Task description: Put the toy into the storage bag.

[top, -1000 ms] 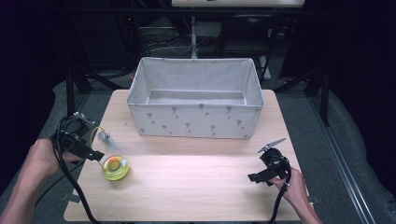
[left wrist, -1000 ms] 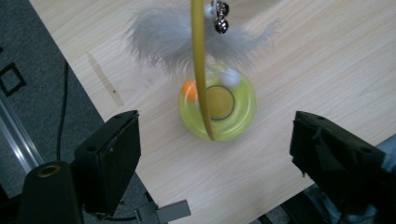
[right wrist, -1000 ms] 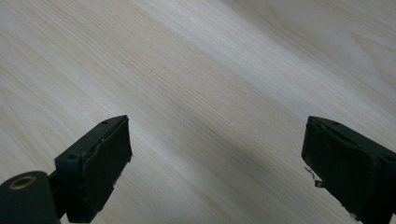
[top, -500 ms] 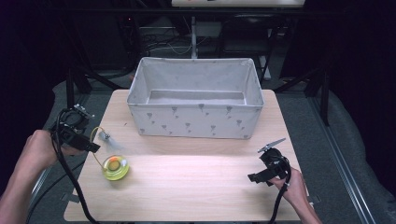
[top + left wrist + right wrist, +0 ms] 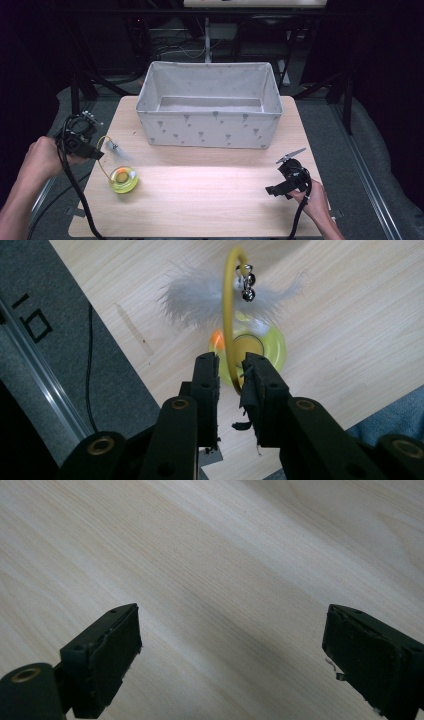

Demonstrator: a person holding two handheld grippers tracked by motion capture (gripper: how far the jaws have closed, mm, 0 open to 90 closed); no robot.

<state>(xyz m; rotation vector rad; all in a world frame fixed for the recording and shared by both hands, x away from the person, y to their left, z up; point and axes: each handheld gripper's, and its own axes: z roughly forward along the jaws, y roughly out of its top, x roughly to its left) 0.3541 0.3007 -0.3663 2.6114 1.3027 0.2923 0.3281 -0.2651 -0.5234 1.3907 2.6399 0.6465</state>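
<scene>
Pale wooden table (image 5: 210, 200) on grey carpet floor (image 5: 360, 150); dark room behind, black stand legs (image 5: 82, 90), cables (image 5: 175, 47).

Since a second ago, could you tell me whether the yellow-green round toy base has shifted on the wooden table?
No. The yellow-green round toy base lies at the same spot, short of the grey fabric bin's left front corner.

In the left gripper view the yellow wand (image 5: 226, 315) runs down between the two black pads and its lower end is hidden there — whether the pads press on it cannot be told. The feather (image 5: 200, 300) is blurred at its edges, and it covers part of the yellow base (image 5: 265, 347). The bell (image 5: 114, 146) in the high view is too small to make out.
</scene>
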